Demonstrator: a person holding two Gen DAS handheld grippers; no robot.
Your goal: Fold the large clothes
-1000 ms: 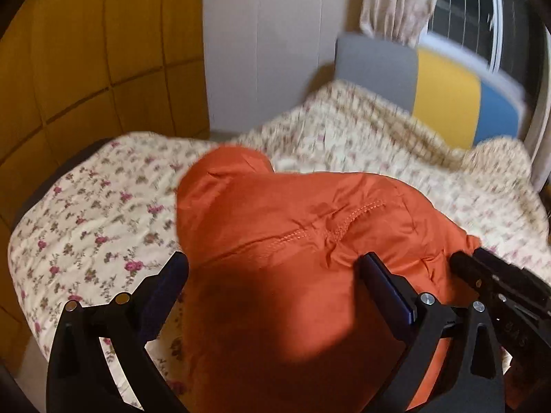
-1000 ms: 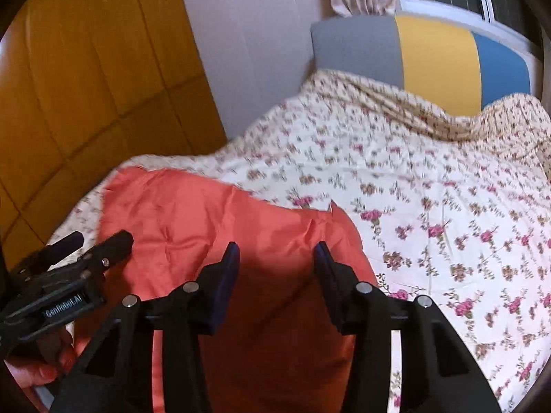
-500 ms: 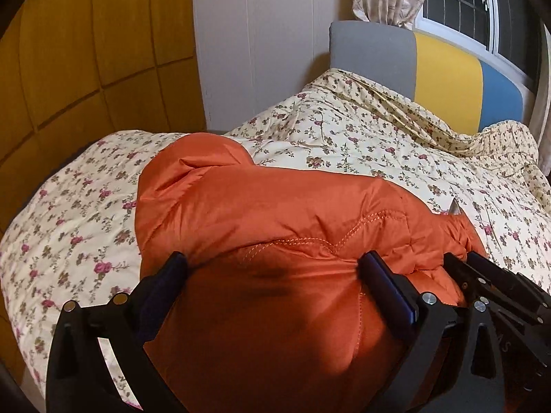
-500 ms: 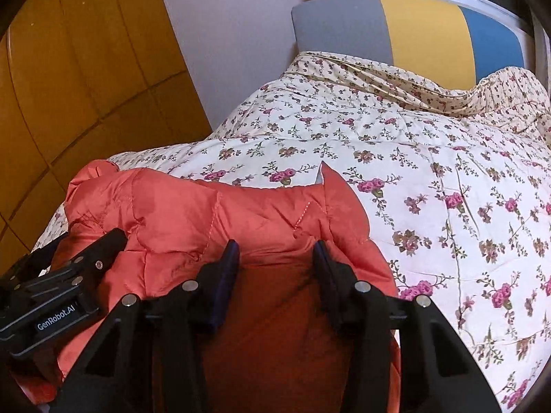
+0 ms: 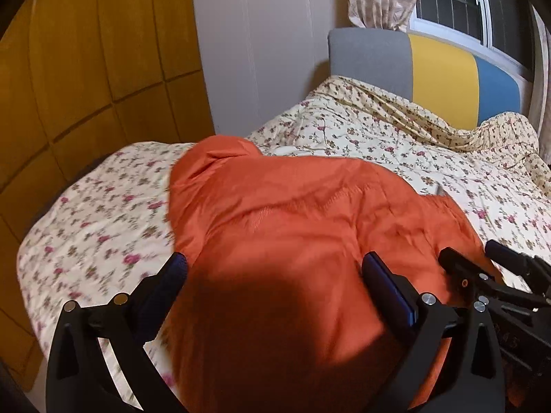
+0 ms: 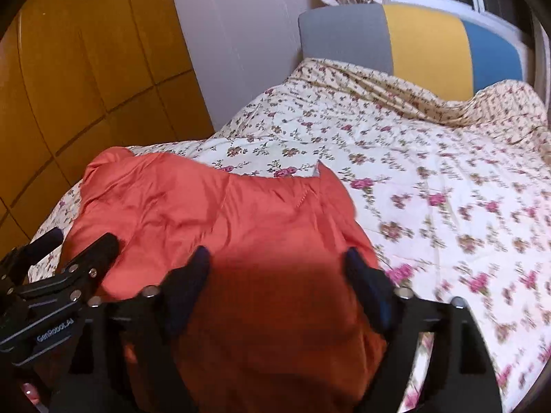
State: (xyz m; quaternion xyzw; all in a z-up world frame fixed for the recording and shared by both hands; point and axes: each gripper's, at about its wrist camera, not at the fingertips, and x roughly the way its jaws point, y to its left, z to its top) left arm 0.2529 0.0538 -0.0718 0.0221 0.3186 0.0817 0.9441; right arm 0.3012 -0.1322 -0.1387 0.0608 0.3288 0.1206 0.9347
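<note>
Orange jacket bunched at the near edge of the bed, both hand-held grippers spread.

The puffy, quilted orange jacket (image 5: 292, 227) lies under both tools; the right hand-held gripper (image 6: 277, 268) has just been opening, its 2 jaws wide with fabric loose between them, and the left hand-held gripper (image 5: 273, 268) is spread likewise. Ahead and right, the floral quilt (image 6: 430, 172) lies open up to the padded headboard (image 6: 423, 38).

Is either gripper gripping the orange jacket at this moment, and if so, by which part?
Neither. The right gripper has just been opening; the left gripper is wide open. The orange jacket lies between both, unpinched.
</note>
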